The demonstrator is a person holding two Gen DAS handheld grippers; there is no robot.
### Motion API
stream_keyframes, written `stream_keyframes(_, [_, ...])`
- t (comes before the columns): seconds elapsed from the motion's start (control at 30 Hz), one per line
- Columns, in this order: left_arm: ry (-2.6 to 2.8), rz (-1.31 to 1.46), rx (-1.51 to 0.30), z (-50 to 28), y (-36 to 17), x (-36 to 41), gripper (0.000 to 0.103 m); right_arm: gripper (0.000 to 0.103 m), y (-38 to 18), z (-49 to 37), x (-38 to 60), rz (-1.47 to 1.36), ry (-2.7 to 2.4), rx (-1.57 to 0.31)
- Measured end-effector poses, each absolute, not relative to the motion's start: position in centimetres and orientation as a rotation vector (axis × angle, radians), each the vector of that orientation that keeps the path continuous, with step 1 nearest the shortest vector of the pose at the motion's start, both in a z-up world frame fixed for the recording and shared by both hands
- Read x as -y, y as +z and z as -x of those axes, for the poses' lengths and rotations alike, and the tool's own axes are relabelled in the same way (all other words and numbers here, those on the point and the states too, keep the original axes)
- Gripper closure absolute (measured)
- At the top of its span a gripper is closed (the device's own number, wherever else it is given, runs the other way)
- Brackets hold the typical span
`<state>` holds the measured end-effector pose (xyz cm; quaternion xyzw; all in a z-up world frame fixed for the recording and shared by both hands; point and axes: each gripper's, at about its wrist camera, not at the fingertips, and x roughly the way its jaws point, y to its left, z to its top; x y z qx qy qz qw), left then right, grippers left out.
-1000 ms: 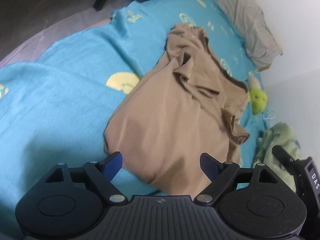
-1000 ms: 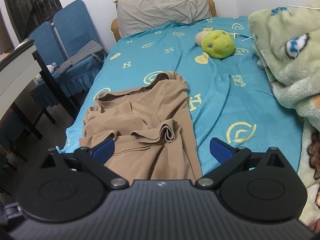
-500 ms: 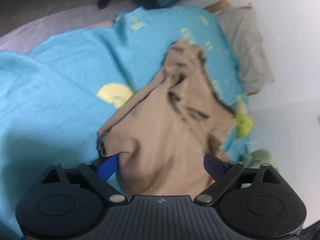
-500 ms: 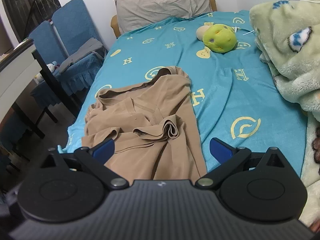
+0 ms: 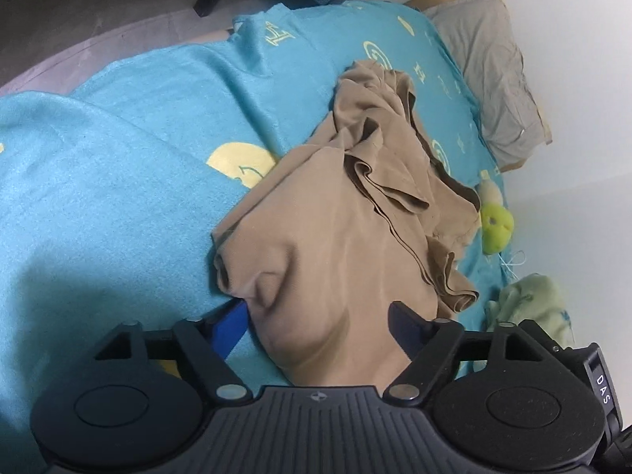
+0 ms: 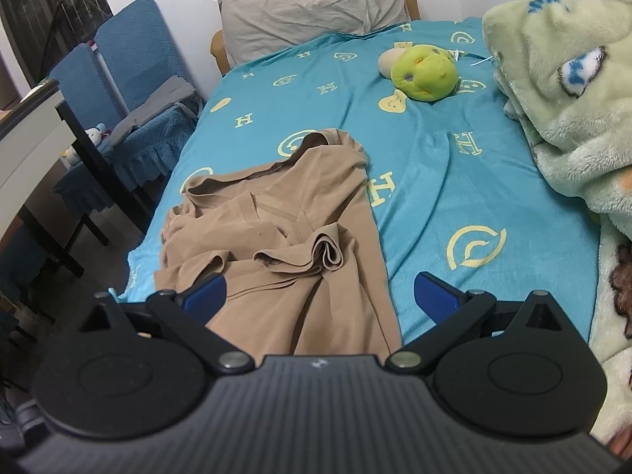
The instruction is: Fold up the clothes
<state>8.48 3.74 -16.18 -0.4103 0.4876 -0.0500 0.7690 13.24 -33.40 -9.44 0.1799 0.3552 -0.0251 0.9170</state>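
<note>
Tan knit garment (image 5: 335, 245), a crumpled shirt, lies on the turquoise bedsheet (image 5: 118, 158) printed with pale yellow letters and emblems, toward the near left part of the bed as seen from the right wrist view. Its neckline and a bunched sleeve opening (image 6: 324, 254) face upward, with loose folds across the middle. Left gripper (image 5: 320, 316): jaws spread wide; the blue left fingertip (image 5: 231, 322) is tucked under the near corner of the fabric, which bulges up over it, while the opposite finger rests on top of the cloth. The jaws straddle the shirt's edge without pinching it. Right gripper (image 6: 320, 296): jaws likewise spread, held just above the near hem; one blue pad overlaps the shirt's left side in the picture, the other lies over bare sheet. Beyond the shirt sit a green plush toy (image 6: 424, 73) and a grey pillow (image 6: 312, 12) against the headboard. A pale green fleece blanket (image 6: 561, 94) is heaped along the right side. Blue-covered chairs (image 6: 130, 79) stand beside the bed.
</note>
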Motion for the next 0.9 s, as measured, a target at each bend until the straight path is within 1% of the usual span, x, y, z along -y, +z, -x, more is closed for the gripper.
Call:
stream_keyframes(0.07, [-0.103,0.887,-1.049,-8.4,-16.3,-3.5,0.022,0.0,-9.5,-13.2,33.5,-0.379,-0.052,-0.733])
stream_keyframes(0.13, [-0.096,0.875,-1.029,-8.7,-16.3,-3.4,0.026,0.0,-9.6,-13.1,33.7,-0.394,-0.05,-0.735])
stream_keyframes(0.2, [-0.072,0.864,-1.004,-9.0,-16.3,-3.4,0.043,0.0,-9.5,-12.9,34.1,-0.435,-0.042,-0.736])
stream_keyframes(0.27, [-0.038,0.853,-0.997,-9.1,-16.6,-3.6,0.076,0.0,-9.5,-12.3,34.6,-0.517,-0.016,-0.743])
stream_keyframes(0.37, [-0.055,0.907,-0.975,-8.9,-16.6,-4.3,0.089,0.0,-10.0,-11.3,35.2,-0.734,0.079,-0.779])
stream_keyframes(0.47, [-0.114,0.978,-0.904,-8.5,-15.7,-4.9,0.091,0.0,-12.3,-10.3,34.4,-0.952,0.199,-0.881])
stream_keyframes(0.6, [-0.207,1.024,-0.791,-8.2,-14.1,-4.9,0.091,0.0,-16.7,-9.9,32.5,-1.193,0.282,-1.063])
stream_keyframes(0.67, [-0.223,1.032,-0.762,-8.2,-13.5,-5.0,0.092,0.001,-18.2,-9.8,32.6,-1.27,0.236,-1.097])
stream_keyframes(0.73, [-0.23,1.05,-0.739,-8.2,-13.2,-5.3,0.092,0.003,-18.5,-9.5,33.5,-1.288,0.15,-1.054])
stream_keyframes(0.8, [-0.232,1.049,-0.735,-8.2,-13.0,-5.4,0.092,0.014,-18.6,-9.2,34.8,-1.305,0.065,-0.997])
stream_keyframes(0.83, [-0.233,1.049,-0.734,-8.2,-12.8,-5.5,0.092,0.029,-18.6,-9.0,35.5,-1.314,0.023,-0.965])
stream_keyframes(0.87, [-0.234,1.049,-0.732,-8.2,-12.7,-5.6,0.092,0.036,-18.6,-8.9,36.1,-1.324,-0.015,-0.939])
stream_keyframes(0.9, [-0.236,1.048,-0.73,-8.2,-12.5,-5.6,0.092,0.04,-18.8,-8.8,36.4,-1.333,-0.046,-0.927])
